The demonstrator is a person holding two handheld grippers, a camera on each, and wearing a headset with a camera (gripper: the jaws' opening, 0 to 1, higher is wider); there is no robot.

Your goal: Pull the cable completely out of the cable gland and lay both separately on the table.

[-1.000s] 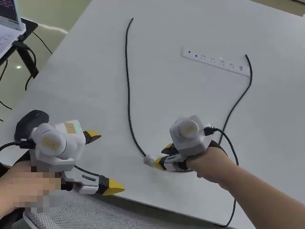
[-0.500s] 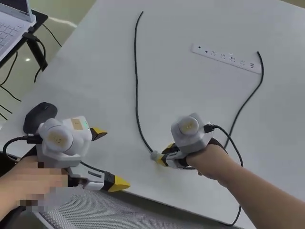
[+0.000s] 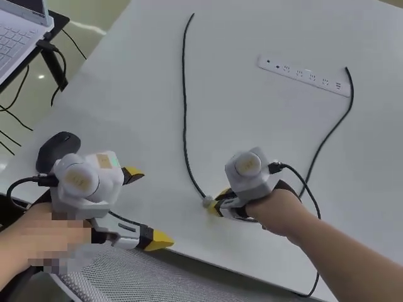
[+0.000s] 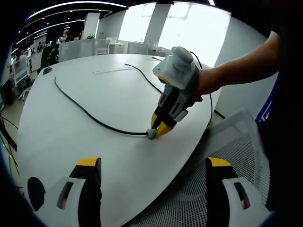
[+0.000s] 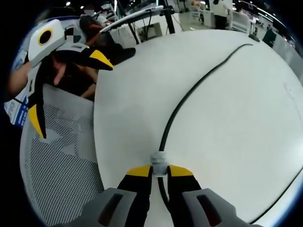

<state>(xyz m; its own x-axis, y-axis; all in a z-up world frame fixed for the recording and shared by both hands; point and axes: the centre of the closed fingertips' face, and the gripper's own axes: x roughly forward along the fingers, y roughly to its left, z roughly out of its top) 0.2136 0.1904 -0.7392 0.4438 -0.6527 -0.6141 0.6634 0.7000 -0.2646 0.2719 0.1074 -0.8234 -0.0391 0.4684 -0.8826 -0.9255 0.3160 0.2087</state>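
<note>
A long black cable (image 3: pixel 184 94) lies on the white table (image 3: pixel 126 94), running from the far edge down to a small pale cable gland (image 3: pixel 208 201) near the front edge. My right gripper (image 3: pixel 217 206) is shut on the cable just behind the gland (image 5: pixel 159 161), which sits right in front of its yellow fingertips (image 5: pixel 139 171). My left gripper (image 3: pixel 145 206) hovers open over the table's front edge, left of the gland, with nothing between its fingers. In the left gripper view that gripper (image 4: pixel 153 163) faces the right gripper (image 4: pixel 163 127) and the gland (image 4: pixel 151 134).
A white power strip (image 3: pixel 305 74) lies at the back right, its black cord (image 3: pixel 327 135) curving toward the front edge. A black mouse (image 3: pixel 56 145) sits at the table's left edge. A laptop (image 3: pixel 19 25) stands beyond it. A mesh chair (image 3: pixel 126 277) is below the front edge.
The head view has shifted a little, so everything sits further right and up. Both grippers keep their states, the right one still shut at the gland end.
</note>
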